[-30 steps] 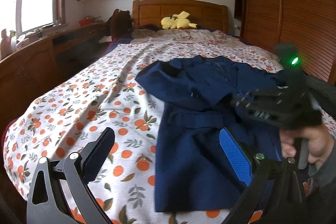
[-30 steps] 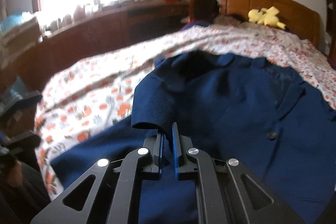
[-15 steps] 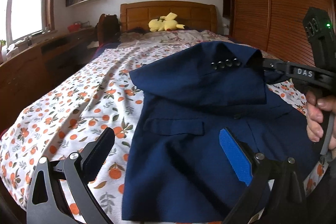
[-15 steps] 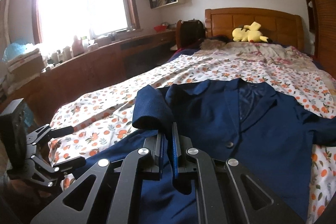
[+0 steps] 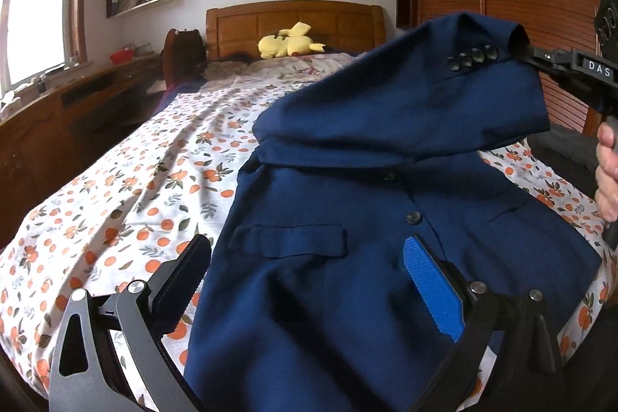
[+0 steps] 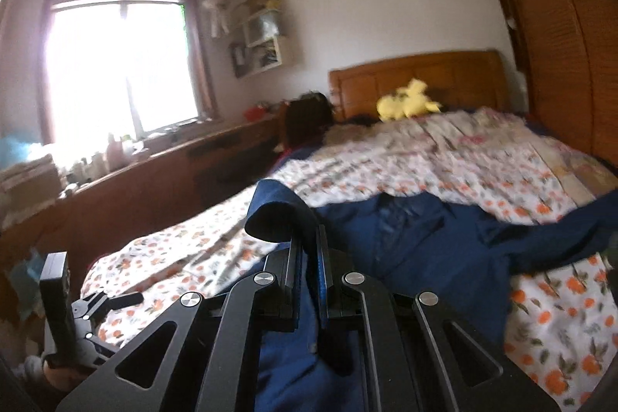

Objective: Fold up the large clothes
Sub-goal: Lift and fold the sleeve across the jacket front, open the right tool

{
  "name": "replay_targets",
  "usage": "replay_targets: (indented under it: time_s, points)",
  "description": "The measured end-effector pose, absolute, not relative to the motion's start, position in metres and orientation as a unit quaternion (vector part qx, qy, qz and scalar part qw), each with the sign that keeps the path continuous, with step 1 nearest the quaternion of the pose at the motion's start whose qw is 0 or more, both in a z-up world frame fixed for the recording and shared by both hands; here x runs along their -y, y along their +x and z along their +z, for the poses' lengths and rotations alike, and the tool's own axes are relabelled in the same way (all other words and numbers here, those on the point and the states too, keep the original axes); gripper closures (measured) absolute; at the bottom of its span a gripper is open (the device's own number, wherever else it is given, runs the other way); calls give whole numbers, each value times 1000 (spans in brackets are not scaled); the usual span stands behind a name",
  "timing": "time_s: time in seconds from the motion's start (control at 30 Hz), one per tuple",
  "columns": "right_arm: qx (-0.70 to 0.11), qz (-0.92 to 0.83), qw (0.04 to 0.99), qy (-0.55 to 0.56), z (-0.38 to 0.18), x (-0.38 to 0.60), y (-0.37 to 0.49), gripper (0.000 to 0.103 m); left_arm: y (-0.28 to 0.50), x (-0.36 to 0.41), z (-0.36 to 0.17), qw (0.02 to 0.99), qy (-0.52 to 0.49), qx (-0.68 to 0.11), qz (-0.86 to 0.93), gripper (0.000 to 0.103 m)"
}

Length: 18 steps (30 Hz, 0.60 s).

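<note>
Bedroom; the bed (image 5: pixel 127 176) carries a navy jacket (image 5: pixel 347 257) laid front-up on the orange-print sheet. Since one second ago, the right claw (image 6: pixel 307 257), clamped on the sleeve (image 5: pixel 425 103) cuff, has lifted the sleeve off the bed and carried it across the jacket front, so the sleeve fold appears under way. The left claw (image 5: pixel 309 280) hangs open just above the jacket hem, gripping nothing.
</note>
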State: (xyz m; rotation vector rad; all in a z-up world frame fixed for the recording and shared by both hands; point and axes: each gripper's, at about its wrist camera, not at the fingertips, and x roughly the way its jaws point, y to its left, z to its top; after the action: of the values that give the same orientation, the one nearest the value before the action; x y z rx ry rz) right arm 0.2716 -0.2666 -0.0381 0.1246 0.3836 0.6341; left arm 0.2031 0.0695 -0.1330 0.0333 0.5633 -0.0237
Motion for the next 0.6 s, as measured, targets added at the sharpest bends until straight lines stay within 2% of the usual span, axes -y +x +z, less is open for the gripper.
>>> replay_targets:
  time_s: [0.33, 0.47, 0.53, 0.57, 0.6]
  points:
    - [-274, 249, 928, 39, -81, 302, 275, 97, 206, -60, -135, 960, 19, -277, -20, 3]
    - [-285, 217, 934, 6, -100, 308, 271, 93, 208, -56, -136, 960, 23, -277, -24, 3]
    - [-283, 197, 939, -6, -103, 312, 271, 82, 209, -53, -136, 960, 24, -277, -26, 3]
    - [-282, 192, 940, -6, -103, 316, 271, 70, 209, -52, -136, 960, 25, -277, -27, 3]
    - [-280, 188, 941, -6, -104, 320, 272, 66, 210, -50, -137, 960, 26, -276, -28, 3]
